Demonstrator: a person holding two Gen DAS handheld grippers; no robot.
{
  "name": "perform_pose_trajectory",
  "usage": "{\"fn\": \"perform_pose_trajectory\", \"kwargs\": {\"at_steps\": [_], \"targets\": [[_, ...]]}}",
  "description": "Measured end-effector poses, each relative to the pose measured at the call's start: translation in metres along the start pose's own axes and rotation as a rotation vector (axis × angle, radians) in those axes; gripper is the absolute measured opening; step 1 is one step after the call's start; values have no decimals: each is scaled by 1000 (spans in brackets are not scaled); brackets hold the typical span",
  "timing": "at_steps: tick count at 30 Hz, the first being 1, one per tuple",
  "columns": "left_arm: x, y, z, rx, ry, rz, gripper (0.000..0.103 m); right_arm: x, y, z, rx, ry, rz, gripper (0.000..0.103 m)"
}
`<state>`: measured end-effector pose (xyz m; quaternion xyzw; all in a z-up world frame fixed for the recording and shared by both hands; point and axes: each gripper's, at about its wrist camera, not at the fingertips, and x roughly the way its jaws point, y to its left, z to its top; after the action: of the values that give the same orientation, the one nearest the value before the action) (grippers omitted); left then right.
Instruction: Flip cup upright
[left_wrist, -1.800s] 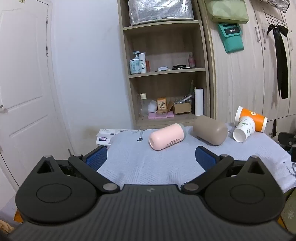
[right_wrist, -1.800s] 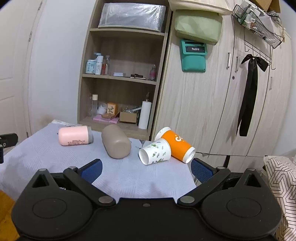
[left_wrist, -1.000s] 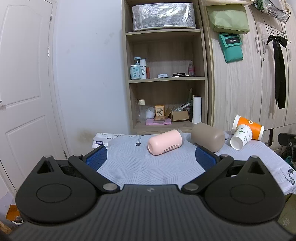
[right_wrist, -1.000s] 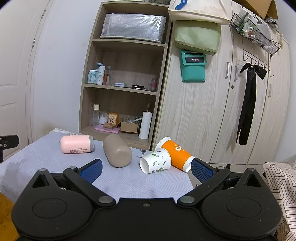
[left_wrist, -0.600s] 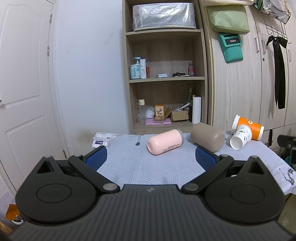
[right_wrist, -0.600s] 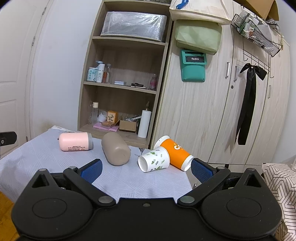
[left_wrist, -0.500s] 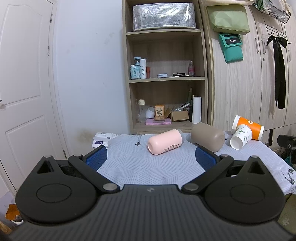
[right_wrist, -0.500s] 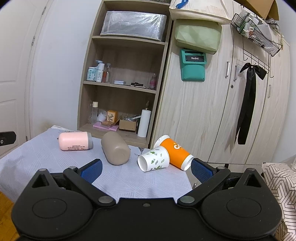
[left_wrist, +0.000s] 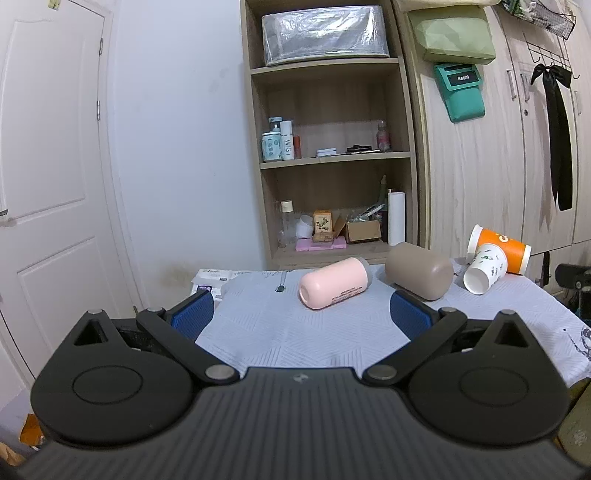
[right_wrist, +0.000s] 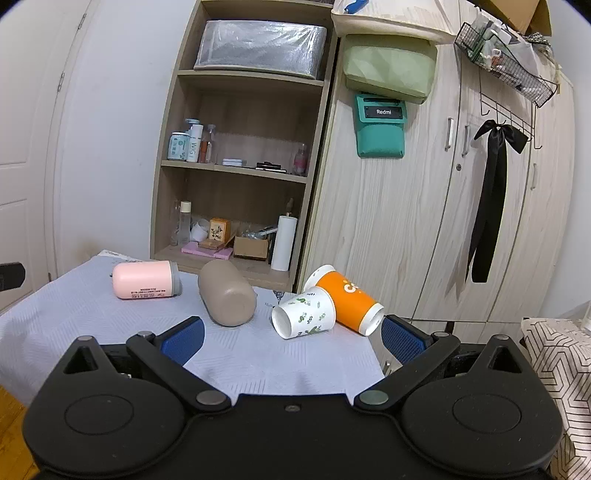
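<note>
Four cups lie toppled on the grey-clothed table (right_wrist: 258, 354), both grippers spread wide and holding nothing

The pink cup (left_wrist: 334, 282) and the taupe cup (left_wrist: 419, 270) lie on their sides mid-table; at the right end the leaf-printed white paper cup (right_wrist: 306, 313) rests against the orange paper cup (right_wrist: 347, 297), its open mouth showing an empty inside. The left gripper (left_wrist: 301, 314) and right gripper (right_wrist: 291, 334) hang short of them all
</note>
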<state>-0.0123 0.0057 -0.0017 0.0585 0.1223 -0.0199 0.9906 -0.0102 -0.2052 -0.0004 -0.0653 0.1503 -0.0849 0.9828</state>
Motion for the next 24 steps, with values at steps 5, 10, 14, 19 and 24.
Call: {"fn": "perform_pose_trajectory", "kwargs": {"at_steps": [5, 10, 14, 19, 24], "targets": [[0, -2, 0, -1, 5, -5, 103, 0, -2, 0, 6, 0, 12, 103], [4, -3, -2, -11, 32, -13, 103, -1, -3, -1, 13, 0, 7, 103], [7, -3, -3, -14, 43, -10, 103, 0, -4, -1, 17, 6, 6, 103], [4, -6, -2, 2, 32, -10, 103, 1, -3, 0, 13, 12, 9, 103], [2, -6, -3, 5, 29, -18, 103, 0, -2, 0, 7, 12, 12, 103]]}}
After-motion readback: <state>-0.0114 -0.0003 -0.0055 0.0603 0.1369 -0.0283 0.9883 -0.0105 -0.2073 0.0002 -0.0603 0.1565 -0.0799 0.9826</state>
